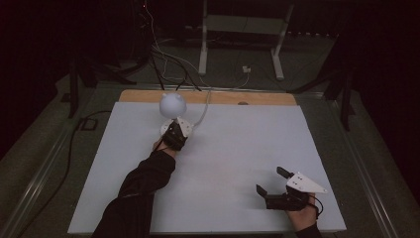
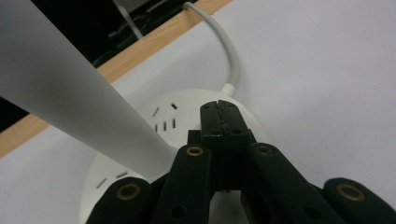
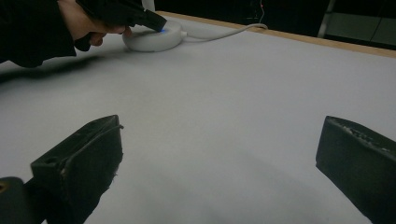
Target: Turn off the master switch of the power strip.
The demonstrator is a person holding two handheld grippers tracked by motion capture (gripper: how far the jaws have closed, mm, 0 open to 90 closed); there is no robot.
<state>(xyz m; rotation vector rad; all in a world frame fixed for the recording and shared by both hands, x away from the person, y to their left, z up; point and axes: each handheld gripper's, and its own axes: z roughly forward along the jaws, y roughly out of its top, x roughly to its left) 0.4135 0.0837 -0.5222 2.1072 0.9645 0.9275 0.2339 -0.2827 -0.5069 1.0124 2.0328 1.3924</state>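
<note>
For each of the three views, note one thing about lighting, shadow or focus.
High view: dim, room black beyond the white table. Left gripper view: bright table, lamp stem soft and out of focus, shut left gripper sharper. Right gripper view: near fingers blurred, dark shadow under the sleeve.

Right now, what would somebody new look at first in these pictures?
Probably the white lamp with its round head, standing at the far left of the white table. The left gripper, shut, presses its tips onto the lamp's round base. The right gripper rests open near the front right corner.
</note>
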